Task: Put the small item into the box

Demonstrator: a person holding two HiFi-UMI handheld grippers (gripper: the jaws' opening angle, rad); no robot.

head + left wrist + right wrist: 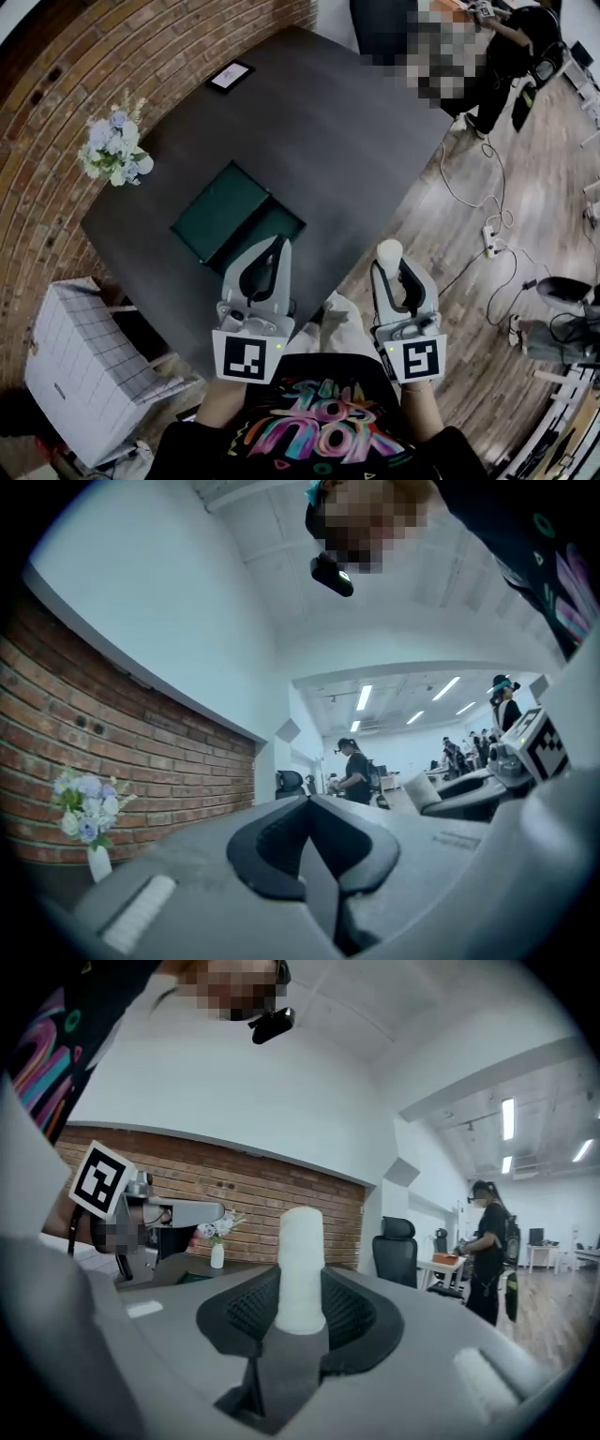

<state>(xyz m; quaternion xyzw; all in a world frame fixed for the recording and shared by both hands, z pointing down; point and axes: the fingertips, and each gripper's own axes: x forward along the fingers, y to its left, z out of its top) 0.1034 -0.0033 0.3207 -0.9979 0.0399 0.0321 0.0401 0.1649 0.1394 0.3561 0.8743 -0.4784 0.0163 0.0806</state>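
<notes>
The small item (389, 249) is a white upright cylinder, and my right gripper (390, 262) is shut on it. In the right gripper view the cylinder (301, 1265) stands up between the black pads (349, 1314). That gripper hangs beyond the dark table's (347, 141) near edge, right of the box. The box (228, 211) is dark green and open, lying on the near part of the table. My left gripper (279, 242) is shut with nothing in it, its tips over the box's near right corner. In its own view the left gripper (307, 801) shows tips together.
A white vase of pale flowers (116, 150) stands near the table's left edge, and a small framed picture (230, 76) lies at the far end. A white cabinet (84, 375) sits on the floor at lower left. Cables and a power strip (489, 239) lie on the wooden floor at right.
</notes>
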